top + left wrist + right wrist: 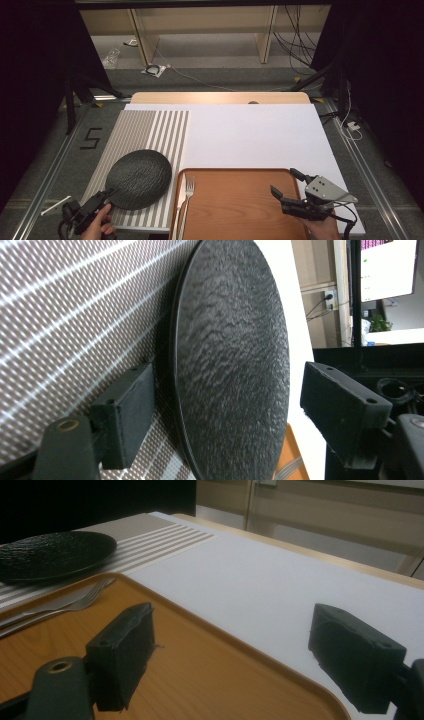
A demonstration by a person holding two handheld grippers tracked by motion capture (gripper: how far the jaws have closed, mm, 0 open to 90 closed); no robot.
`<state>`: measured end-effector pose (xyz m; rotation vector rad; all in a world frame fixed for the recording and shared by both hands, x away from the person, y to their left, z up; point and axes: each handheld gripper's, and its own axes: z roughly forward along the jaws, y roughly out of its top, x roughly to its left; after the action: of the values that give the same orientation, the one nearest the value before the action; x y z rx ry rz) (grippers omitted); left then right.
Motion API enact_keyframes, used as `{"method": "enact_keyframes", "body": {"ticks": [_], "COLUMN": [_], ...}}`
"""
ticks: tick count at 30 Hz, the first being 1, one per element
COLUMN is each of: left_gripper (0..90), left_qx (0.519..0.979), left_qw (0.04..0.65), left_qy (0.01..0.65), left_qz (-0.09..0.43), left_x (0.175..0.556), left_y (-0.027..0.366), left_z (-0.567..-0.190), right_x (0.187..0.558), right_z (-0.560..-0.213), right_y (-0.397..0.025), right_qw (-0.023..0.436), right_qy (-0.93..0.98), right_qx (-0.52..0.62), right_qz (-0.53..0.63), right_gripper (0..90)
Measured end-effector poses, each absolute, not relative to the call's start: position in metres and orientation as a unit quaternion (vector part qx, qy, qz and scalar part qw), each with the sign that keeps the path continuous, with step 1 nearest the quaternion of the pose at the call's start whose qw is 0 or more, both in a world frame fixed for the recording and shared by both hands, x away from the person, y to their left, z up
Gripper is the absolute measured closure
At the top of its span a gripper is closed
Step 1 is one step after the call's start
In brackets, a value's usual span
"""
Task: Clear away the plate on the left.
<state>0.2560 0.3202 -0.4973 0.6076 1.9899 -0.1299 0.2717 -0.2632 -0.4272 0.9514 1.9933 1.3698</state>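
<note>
High view: a black plate (pixel 138 178) lay on a striped placemat (pixel 150 131) at the left of the table, with its near edge reaching toward the left gripper (pixel 102 196), which a hand (pixel 98 226) held at the bottom left corner. To the right of the placemat sat a brown wooden tray (pixel 240 205), and a fork (pixel 187 197) and a knife (pixel 180 200) lay side by side along its left rim. A white sheet (pixel 250 135) covered most of the table beyond the tray. The right gripper (pixel 287 184) hovered over the right end of the tray with its jaws spread wide and nothing between them.

Left gripper view showed the dark, rough-textured plate (pixel 232 360) between the two black jaws. The jaws stood apart, one just beside the plate's rim over the placemat (pixel 75 315) and the other clear of the plate's face, so the plate was not clamped.

Right gripper view looked across the tray (pixel 200 670) toward the white sheet (pixel 280 580). Its jaws stood far apart and empty. The fork (pixel 75 602) lay at the tray's far left, and the plate (pixel 52 555) rested on the placemat (pixel 160 537) beyond it.
</note>
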Motion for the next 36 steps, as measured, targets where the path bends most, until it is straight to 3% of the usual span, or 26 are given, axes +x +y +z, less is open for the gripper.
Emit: {"method": "enact_keyframes", "body": {"ticks": [6, 17, 36], "left_gripper": [24.9, 37.1, 47.7], "left_qx": [0.225, 0.177, 0.167], "left_qw": [0.517, 0.533, 0.531], "left_qy": [0.821, 0.817, 0.819], "left_qz": [-0.091, -0.132, -0.14], "left_x": [0.254, 0.253, 0.258], "left_y": [0.319, 0.311, 0.301], "left_z": [-0.504, -0.515, -0.522], "right_x": [0.272, 0.272, 0.274], "right_z": [-0.427, -0.427, -0.429], "right_y": [-0.263, -0.263, -0.263], "right_qw": [0.268, 0.267, 0.267], "right_qy": [0.739, 0.739, 0.74], "right_qx": [0.352, 0.353, 0.353], "right_qz": [0.508, 0.508, 0.506], "right_gripper": [19.6, 19.6, 19.7]}}
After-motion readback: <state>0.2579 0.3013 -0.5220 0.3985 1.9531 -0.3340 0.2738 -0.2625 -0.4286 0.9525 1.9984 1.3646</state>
